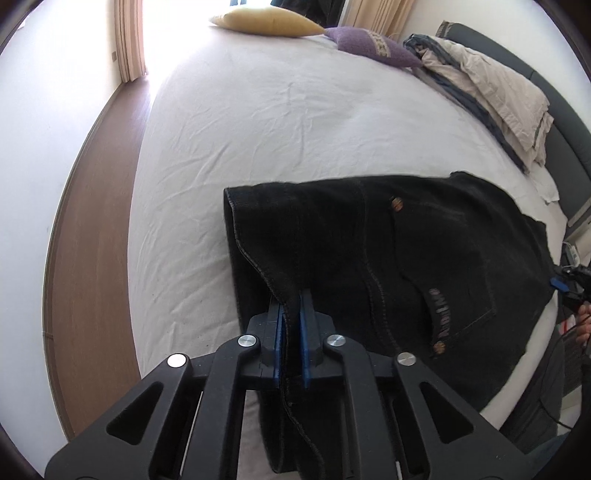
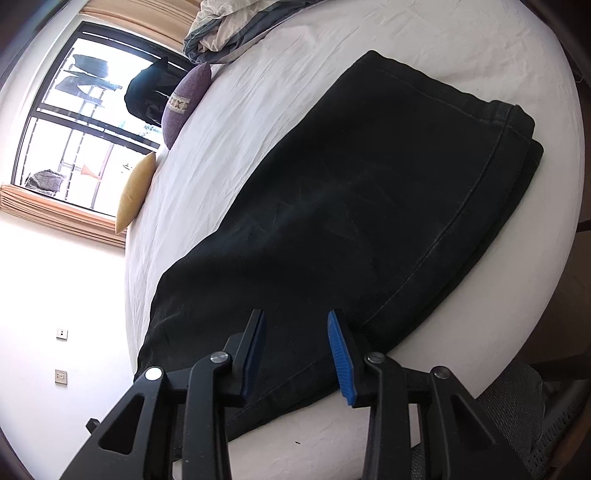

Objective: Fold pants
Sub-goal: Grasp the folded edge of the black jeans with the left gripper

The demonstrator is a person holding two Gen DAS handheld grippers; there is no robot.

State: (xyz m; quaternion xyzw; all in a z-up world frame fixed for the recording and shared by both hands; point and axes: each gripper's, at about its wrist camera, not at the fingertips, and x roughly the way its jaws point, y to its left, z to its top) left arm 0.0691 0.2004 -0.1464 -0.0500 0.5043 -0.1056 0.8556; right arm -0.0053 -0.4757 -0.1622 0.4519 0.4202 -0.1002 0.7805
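Black jeans (image 1: pixel 424 258) lie on a white bed sheet (image 1: pixel 258 110), a back pocket with copper rivets facing up. My left gripper (image 1: pixel 291 295) is shut on a stitched edge of the jeans, and the dark fabric is pinched between its blue pads (image 1: pixel 304 332). In the right wrist view the jeans (image 2: pixel 351 184) lie folded lengthwise, with a doubled end at the far right. My right gripper (image 2: pixel 295 314) stands open just over the near end of the cloth, and its pads press on nothing. At the left wrist view's right edge, a hand (image 1: pixel 583 321) holds that gripper.
A yellow pillow (image 1: pixel 266 20) and a purple pillow (image 1: pixel 369 42) lie at the far end of the bed. Crumpled beige and grey bedding (image 1: pixel 491 85) rests against a dark headboard (image 1: pixel 569 122). Wooden floor (image 1: pixel 92 221) runs along the bed's left side. A window (image 2: pixel 81 110) is beyond.
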